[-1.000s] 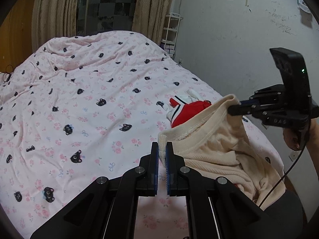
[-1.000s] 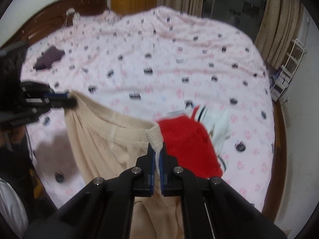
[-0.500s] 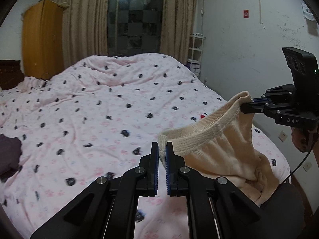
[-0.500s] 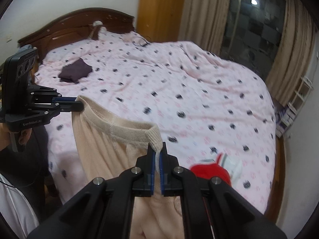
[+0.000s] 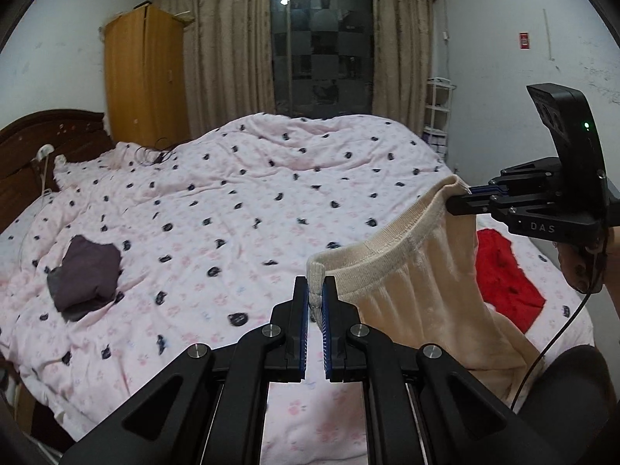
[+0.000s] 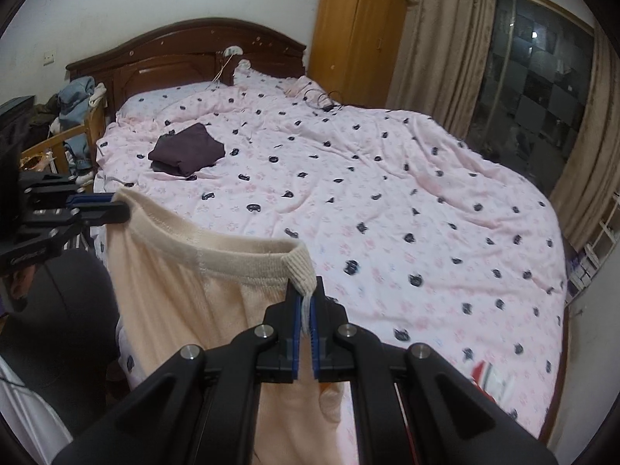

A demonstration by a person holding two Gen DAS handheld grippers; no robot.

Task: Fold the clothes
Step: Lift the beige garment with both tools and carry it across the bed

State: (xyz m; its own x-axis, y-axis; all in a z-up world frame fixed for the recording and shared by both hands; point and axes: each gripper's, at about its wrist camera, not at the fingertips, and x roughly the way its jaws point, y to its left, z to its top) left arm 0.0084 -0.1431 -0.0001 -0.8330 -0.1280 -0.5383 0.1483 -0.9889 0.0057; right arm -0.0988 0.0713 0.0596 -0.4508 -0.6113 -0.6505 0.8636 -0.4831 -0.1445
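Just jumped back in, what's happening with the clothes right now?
A person holds a cream garment up over the bed by its ribbed waistband, one corner pinched in the left hand-held gripper, the other in the right hand-held gripper. It hangs spread between them, not laid down. A folded dark garment lies near the headboard, a red one beside.

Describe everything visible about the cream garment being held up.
The cream knitted garment, soft with a ribbed waistband, hangs in the air above the near edge of the pink cat-print duvet. The left tool pinches one waistband corner, the right tool the other; the band sags between them and the body drapes down.
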